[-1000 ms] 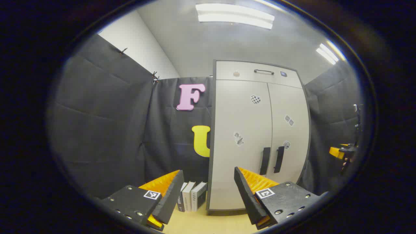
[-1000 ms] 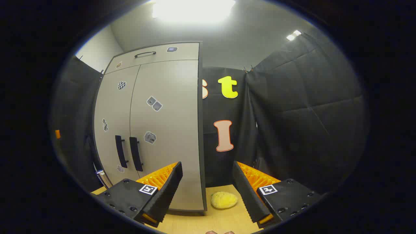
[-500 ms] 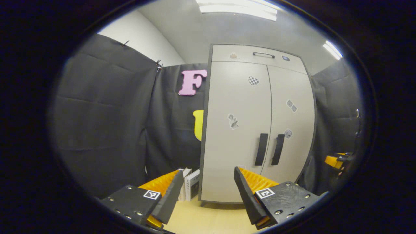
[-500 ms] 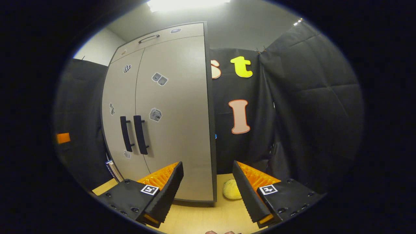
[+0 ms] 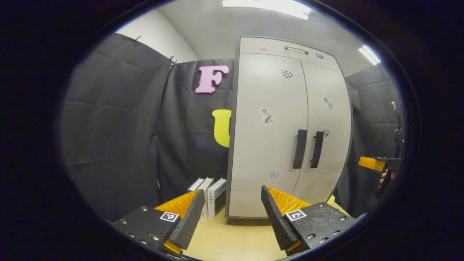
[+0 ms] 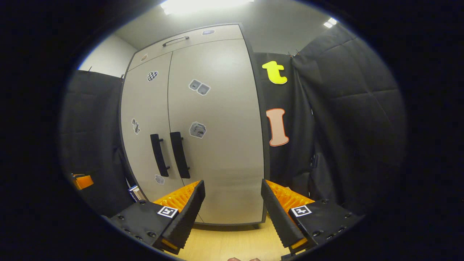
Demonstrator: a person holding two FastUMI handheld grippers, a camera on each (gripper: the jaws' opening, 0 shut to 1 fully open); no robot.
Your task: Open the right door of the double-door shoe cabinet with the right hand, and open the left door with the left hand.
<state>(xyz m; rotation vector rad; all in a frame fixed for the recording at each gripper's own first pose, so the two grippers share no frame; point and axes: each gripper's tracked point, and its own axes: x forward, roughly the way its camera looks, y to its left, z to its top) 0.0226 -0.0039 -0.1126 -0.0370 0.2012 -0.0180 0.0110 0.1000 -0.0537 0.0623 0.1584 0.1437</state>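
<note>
Left gripper view: my left hand-held gripper (image 5: 230,214) open, fingers spread, nothing between, held over wooden worktop (image 5: 232,243). Books (image 5: 212,195) upright far left, just beside shoe cabinet (image 5: 286,123). Both doors closed; left door handle (image 5: 299,149) and right door handle (image 5: 317,149) side by side at centre seam, well apart from gripper.

Right gripper view: my right hand-held gripper (image 6: 232,214) open, empty, facing right door (image 6: 221,123); handles off left.

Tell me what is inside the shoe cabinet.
Cannot be seen: both doors of the shoe cabinet are shut, handles untouched. Only stickers show on the doors.
</note>
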